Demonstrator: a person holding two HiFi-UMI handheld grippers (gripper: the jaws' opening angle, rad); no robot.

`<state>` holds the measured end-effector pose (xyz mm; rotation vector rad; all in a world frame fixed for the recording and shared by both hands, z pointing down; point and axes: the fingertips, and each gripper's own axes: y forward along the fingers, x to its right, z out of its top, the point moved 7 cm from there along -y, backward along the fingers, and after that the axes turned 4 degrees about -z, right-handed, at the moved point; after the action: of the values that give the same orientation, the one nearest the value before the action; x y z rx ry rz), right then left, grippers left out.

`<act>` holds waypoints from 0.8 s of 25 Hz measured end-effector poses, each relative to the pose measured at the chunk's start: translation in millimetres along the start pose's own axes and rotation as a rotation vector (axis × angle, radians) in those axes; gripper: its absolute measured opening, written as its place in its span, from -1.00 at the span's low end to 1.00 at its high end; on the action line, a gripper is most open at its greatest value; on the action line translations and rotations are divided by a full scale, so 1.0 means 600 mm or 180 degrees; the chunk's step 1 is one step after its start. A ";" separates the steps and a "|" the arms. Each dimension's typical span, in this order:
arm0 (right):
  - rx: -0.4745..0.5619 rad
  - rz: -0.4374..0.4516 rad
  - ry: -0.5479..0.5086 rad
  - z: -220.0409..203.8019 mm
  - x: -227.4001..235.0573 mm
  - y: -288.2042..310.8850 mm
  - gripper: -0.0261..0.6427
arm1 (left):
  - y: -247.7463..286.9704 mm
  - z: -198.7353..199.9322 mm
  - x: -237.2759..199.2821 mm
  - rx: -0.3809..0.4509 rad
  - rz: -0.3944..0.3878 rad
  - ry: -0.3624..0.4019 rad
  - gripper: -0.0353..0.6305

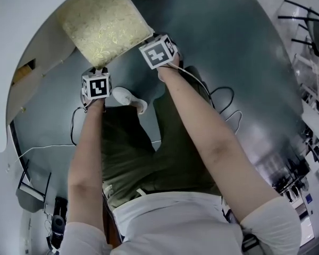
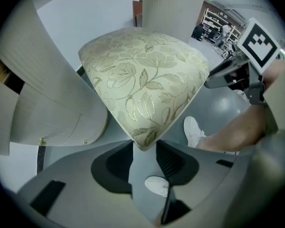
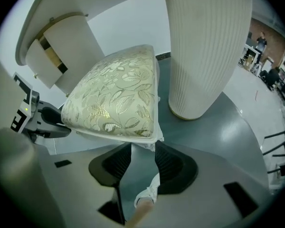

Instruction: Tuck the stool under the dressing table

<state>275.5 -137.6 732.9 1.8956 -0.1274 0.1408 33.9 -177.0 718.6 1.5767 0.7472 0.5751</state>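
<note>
Two grippers, each pinching a near corner of the stool's seat.

Head view: stool (image 1: 103,23) at 11 o'clock, left gripper (image 1: 97,77) on its 6 o'clock corner, right gripper (image 1: 155,45) on the 3 o'clock corner. The white dressing table (image 1: 26,52) curves round at 9 o'clock above a glossy grey floor (image 1: 228,47).

Left gripper view: jaws half closed on the cream floral brocade corner.

Right gripper view: same pinch at the seamed edge, with a ribbed white column (image 3: 206,46) at 1 o'clock.

Probably light and slides easily. The padding squashes, so bite deep at the firm rim.
</note>
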 end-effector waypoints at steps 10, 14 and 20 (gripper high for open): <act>0.0210 -0.0140 0.0011 0.087 0.025 0.033 -0.74 | 0.010 0.064 -0.018 0.0168 0.0060 0.0026 -0.44; 0.0381 -0.0306 -0.0089 0.137 0.042 0.044 -0.83 | 0.015 0.109 -0.030 0.0257 0.0132 -0.0036 -0.44; 0.0598 -0.0436 -0.0049 0.186 0.071 0.059 -0.83 | 0.022 0.148 -0.051 0.0396 0.0167 -0.0106 -0.44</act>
<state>315.9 -255.6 736.8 2.0861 0.0060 0.0460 80.1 -260.0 720.6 1.7210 0.7298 0.5480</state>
